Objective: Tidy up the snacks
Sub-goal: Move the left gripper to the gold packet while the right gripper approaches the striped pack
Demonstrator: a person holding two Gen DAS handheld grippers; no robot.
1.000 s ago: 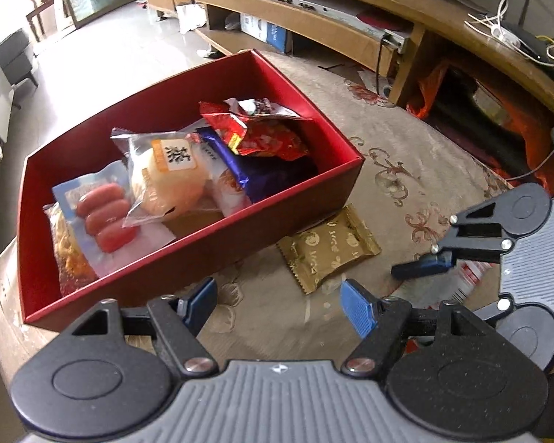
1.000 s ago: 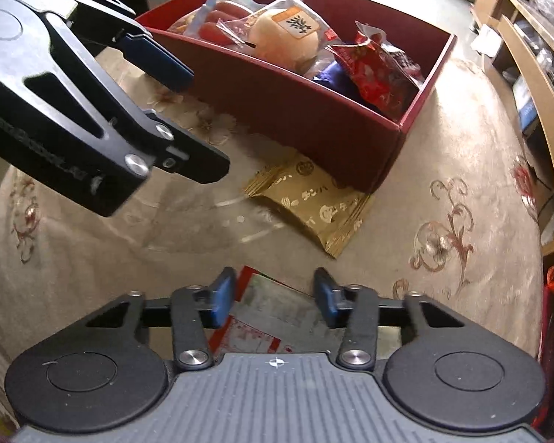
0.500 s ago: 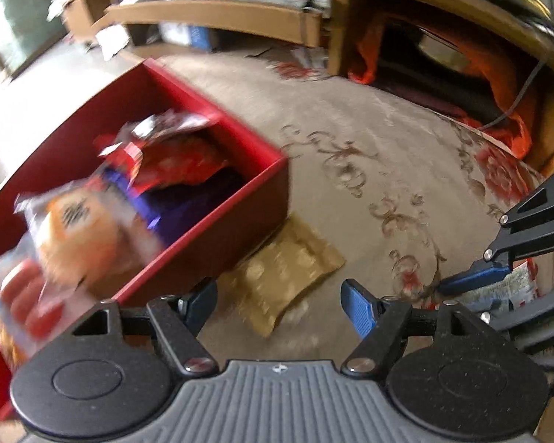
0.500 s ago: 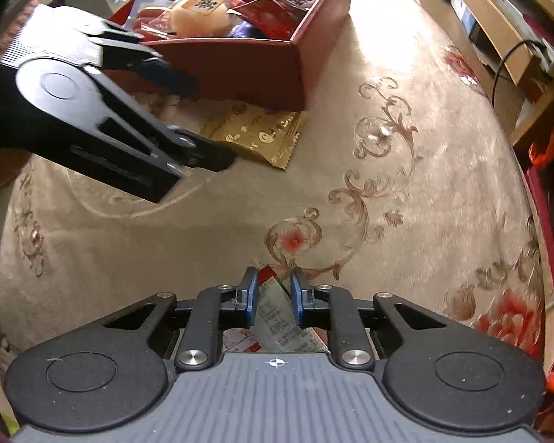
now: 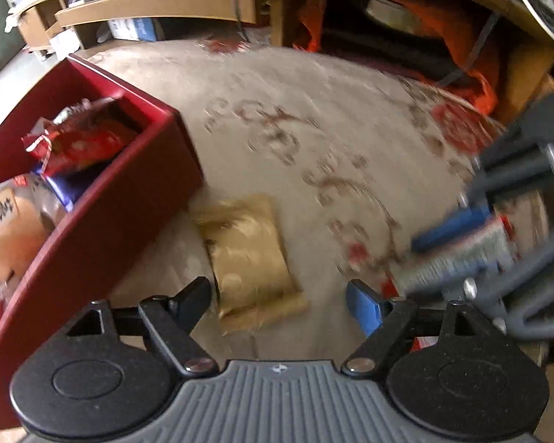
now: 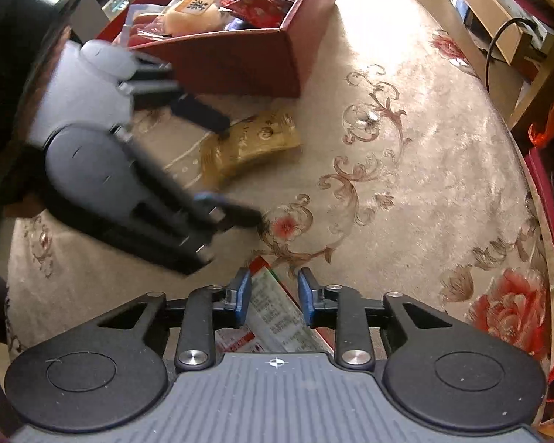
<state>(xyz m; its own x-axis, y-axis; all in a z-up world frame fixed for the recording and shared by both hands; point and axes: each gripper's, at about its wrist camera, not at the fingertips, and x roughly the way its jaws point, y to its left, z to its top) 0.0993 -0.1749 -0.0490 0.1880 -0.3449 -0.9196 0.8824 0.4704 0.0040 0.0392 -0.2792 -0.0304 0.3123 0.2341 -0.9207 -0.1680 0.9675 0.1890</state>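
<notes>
Left wrist view: the left gripper (image 5: 279, 297) is spread wide with nothing in it, and its jaws have just been opening further. It sits right over the gold packet (image 5: 250, 254), which lies flat on the counter (image 5: 343, 118) just beside the red box (image 5: 103, 206) – the box already has several snacks in it. Looks like the step in hand is grabbing that gold packet; the next move calls for dropping the jaws around it, closing, then lifting it over the box wall. A second ago the packet was further out ahead with the box filling the view, so this gripper has swung across and come down onto it.

Right wrist view: the right gripper (image 6: 273, 295) has a printed red-edged packet (image 6: 273, 313) between its blue pads – jaws narrow, and they've just eased open slightly after pinching tight half a second back, so I can't tell if they're gripping it. The left gripper is much closer to the gold packet here than before.
</notes>
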